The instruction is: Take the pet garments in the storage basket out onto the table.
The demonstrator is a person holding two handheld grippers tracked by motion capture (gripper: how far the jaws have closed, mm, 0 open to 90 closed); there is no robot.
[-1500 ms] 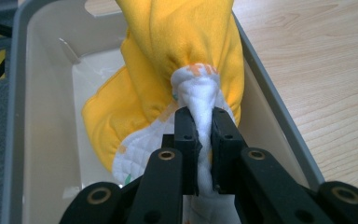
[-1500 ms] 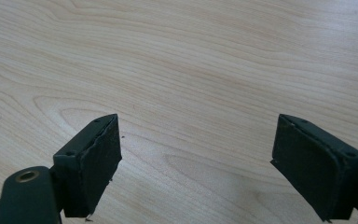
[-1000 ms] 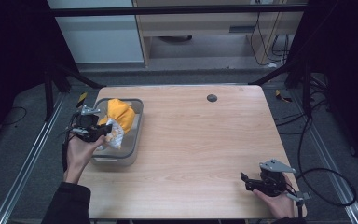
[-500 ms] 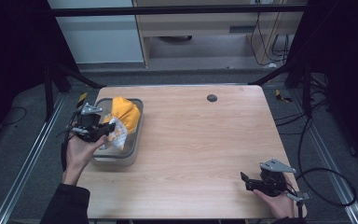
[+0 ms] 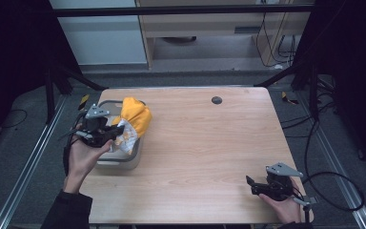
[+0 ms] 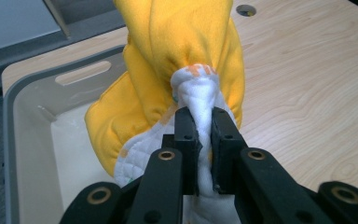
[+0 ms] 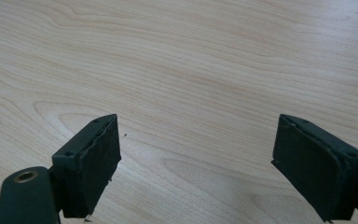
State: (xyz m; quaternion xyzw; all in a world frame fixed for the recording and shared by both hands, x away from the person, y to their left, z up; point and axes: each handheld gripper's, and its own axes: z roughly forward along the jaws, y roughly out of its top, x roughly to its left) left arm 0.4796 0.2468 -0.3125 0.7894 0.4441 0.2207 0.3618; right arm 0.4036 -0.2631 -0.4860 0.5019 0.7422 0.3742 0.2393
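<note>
A yellow cloth with a white quilted lining [image 5: 132, 121] hangs bunched over the right side of a grey plastic bin [image 5: 120, 161] at the table's left. My left gripper [image 5: 109, 135] is shut on a fold of the white lining [image 6: 200, 116], with the yellow part [image 6: 186, 42] lifted above the bin's rim [image 6: 32, 88]. My right gripper [image 5: 250, 186] rests low near the table's front right corner. Its jaws stand wide open over bare wood [image 7: 196, 154], with nothing between them.
The wooden table [image 5: 209, 152] has a dark round cable hole [image 5: 216, 100] near its far edge. Metal rails and cables run along the floor on both sides. A cable [image 5: 333, 191] loops off the right gripper.
My left gripper has risen and shifted slightly right, pulling the yellow cloth further up out of the bin. The right gripper has stayed where it was.
</note>
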